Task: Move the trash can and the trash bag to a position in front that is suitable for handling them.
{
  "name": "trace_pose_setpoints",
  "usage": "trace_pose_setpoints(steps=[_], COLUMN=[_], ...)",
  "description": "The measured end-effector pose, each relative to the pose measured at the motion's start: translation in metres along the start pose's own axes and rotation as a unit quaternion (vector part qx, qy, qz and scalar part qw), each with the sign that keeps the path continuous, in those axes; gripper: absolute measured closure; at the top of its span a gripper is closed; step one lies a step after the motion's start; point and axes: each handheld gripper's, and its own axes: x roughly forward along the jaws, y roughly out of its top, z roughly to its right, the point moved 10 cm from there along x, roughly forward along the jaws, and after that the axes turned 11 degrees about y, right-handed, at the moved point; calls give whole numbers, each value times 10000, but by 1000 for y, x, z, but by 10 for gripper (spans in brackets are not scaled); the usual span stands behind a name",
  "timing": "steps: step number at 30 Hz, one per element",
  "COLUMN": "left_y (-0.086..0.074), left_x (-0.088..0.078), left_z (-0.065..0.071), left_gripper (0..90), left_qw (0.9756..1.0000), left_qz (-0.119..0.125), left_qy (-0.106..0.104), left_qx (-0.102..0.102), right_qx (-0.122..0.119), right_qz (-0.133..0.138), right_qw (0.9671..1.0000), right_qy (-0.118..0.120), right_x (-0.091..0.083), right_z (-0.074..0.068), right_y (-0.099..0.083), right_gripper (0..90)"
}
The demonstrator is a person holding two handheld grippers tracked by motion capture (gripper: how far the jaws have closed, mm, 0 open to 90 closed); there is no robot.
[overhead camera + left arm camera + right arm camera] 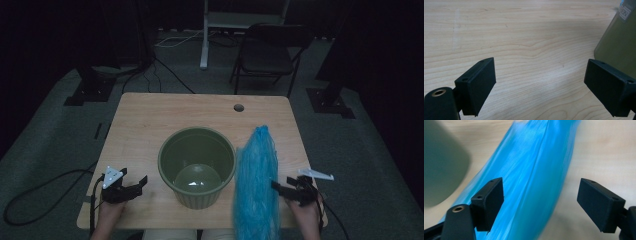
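Note:
A dark green ribbed bin (197, 165) stands upright in the middle of the wooden table (150, 120), with nothing visible inside it. A crumpled blue plastic bag (256, 180) lies stretched along its right side, reaching the table's front edge. My left gripper (142, 182) rests at the front left, jaws pointing toward the bin, open and empty. In the left gripper view the gripper (539, 72) has bare wood between its jaws and the bin's wall (619, 42) at right. My right gripper (275, 186) points at the bag's right edge. It (540, 192) stands open over the bag (534, 170), with the pads off the plastic.
A round cable hole (238, 107) sits near the table's far edge. Beyond the table stand a folding chair (270, 50) and a white stand post (204, 35). Cables run across the dark floor at left (45, 180).

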Motion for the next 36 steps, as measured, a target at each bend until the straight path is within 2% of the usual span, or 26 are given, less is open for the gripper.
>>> trace_pose_setpoints(steps=[2, 6, 10, 12, 15, 18, 20, 23, 25, 30, 33, 35, 36], left_y=[0, -1, -2, -2, -1, -1, -1, -1, -2, -1, -2, -3, -3], left_x=[1, 2, 3, 2, 2, 2, 2, 2, 2, 2, 2, 3, 3], left_z=[-1, 0, 1, 1, 1, 1, 2, 2, 2, 2, 2, 2, 2], left_gripper=[110, 110, 110, 110, 109, 109, 109, 110, 109, 109, 109, 110, 109], left_qw=[10000, 10000, 10000, 10000, 10000, 10000, 10000, 10000, 10000, 10000, 10000, 10000, 10000], left_qz=[1, -14, -32, -29, -10, -16, -15, -10, -29, -6, -17, -33, -33], left_qy=[5, -9, -50, -49, -48, -49, -53, -39, -39, -43, -43, -50, -50], left_qx=[-2, 2, 9, 21, 6, 10, 13, 30, 41, 29, 33, 20, 20], right_qx=[3, 76, 222, 271, 137, -166, -301, -616, -870, -987, -1059, -1105, -1105], right_qz=[-62, -189, -303, -275, -349, -559, -546, -601, -689, -625, -587, -567, -567], right_qw=[10000, 9994, 9987, 9988, 9987, 9967, 9955, 9916, 9868, 9873, 9873, 9873, 9873], right_qy=[-69, -272, -350, -300, -347, -569, -715, -963, -1183, -1078, -1026, -987, -987], right_x=[18, 48, 69, 76, 86, 96, 97, 98, 100, 103, 102, 103, 103], right_z=[10, 30, 41, 39, 32, 28, 27, 24, 21, 13, 10, 7, 7], right_y=[18, 41, 48, 49, 47, 41, 40, 35, 32, 32, 31, 31, 31], right_gripper=[202, 202, 204, 205, 204, 204, 207, 207, 225, 316, 412, 507, 507])
